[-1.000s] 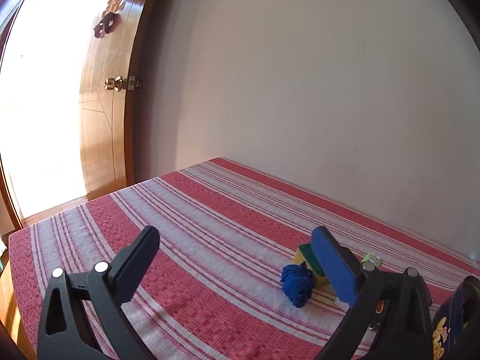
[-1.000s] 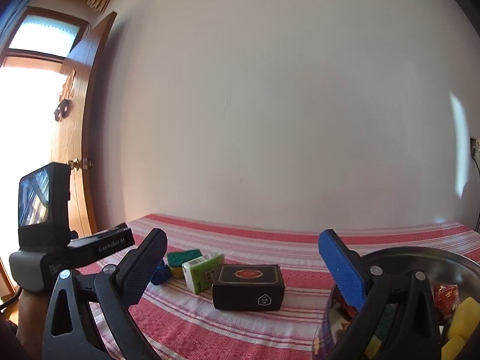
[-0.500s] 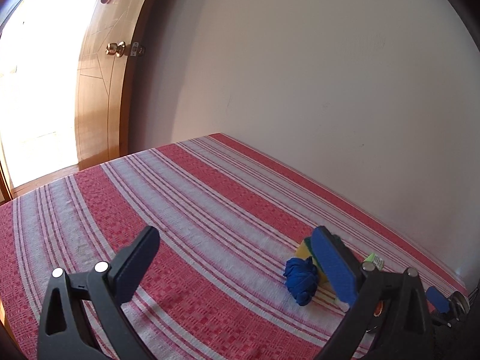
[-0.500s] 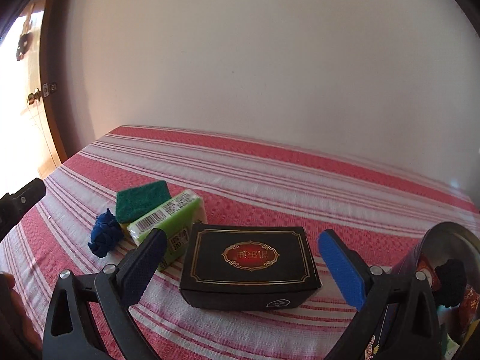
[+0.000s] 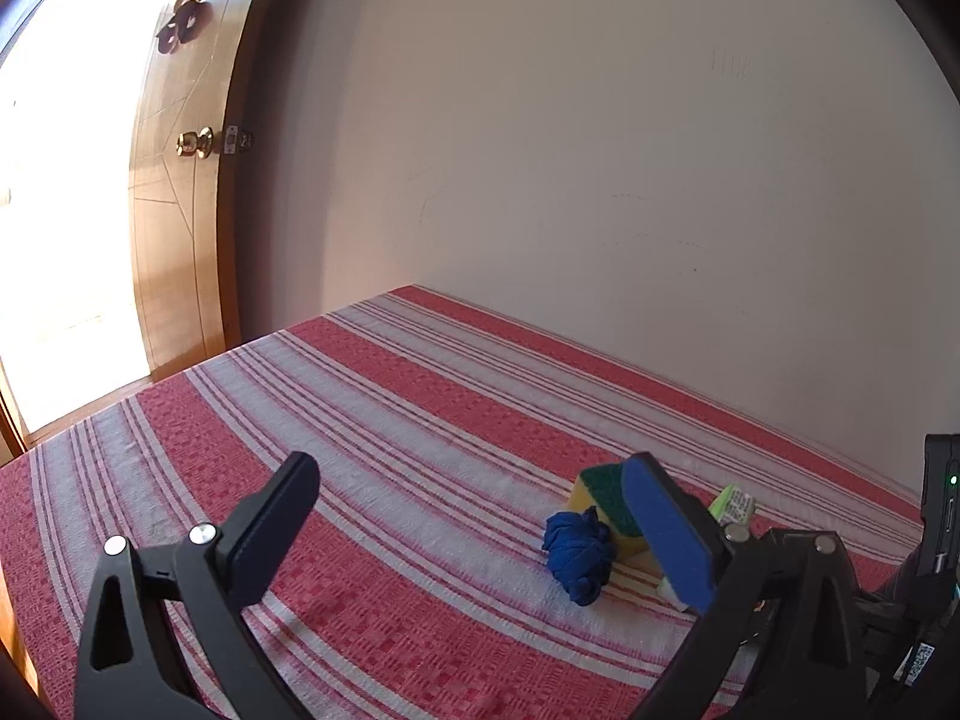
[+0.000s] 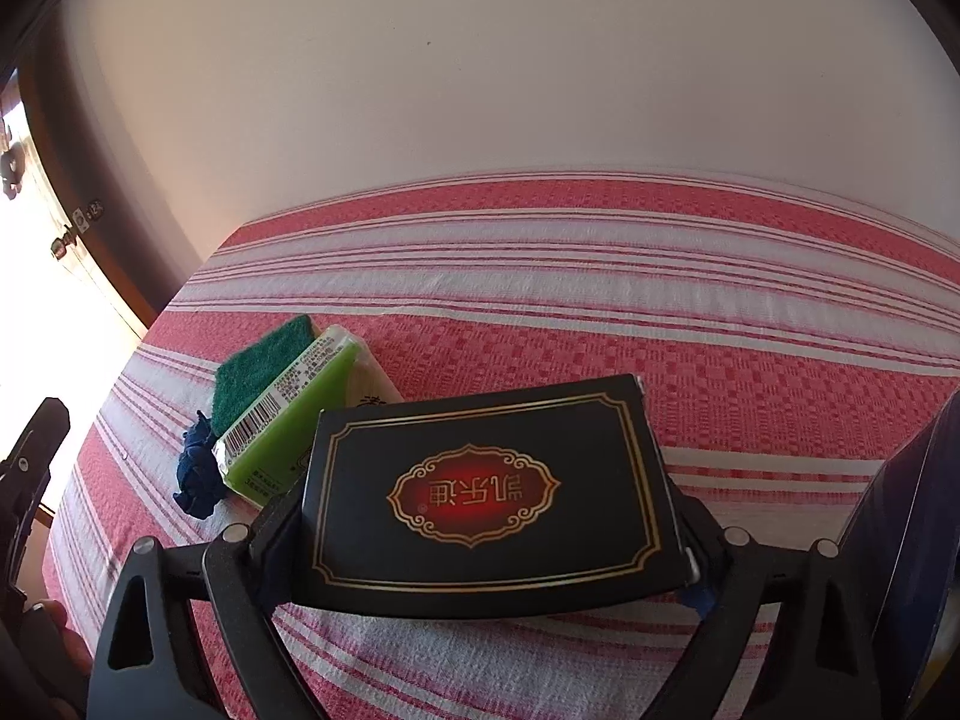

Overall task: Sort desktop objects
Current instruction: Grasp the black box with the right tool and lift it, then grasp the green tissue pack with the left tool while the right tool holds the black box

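Observation:
A black box with a red and gold emblem lies on the red-striped cloth. My right gripper straddles it, and its jaws are closing, the pads meeting the box's two short ends. Left of the box lie a green wrapped pack, a green-topped sponge and a crumpled blue cloth. My left gripper hangs open above the cloth with nothing between its fingers. The blue cloth, sponge and green pack sit by its right finger.
A dark blue packet stands at the right edge of the right wrist view. The wall runs along the table's far side. A wooden door stands open at the left. The striped cloth stretches wide ahead of my left gripper.
My right gripper tipped downward and came in over the black box, which now sits between its fingers. The left gripper has barely moved.

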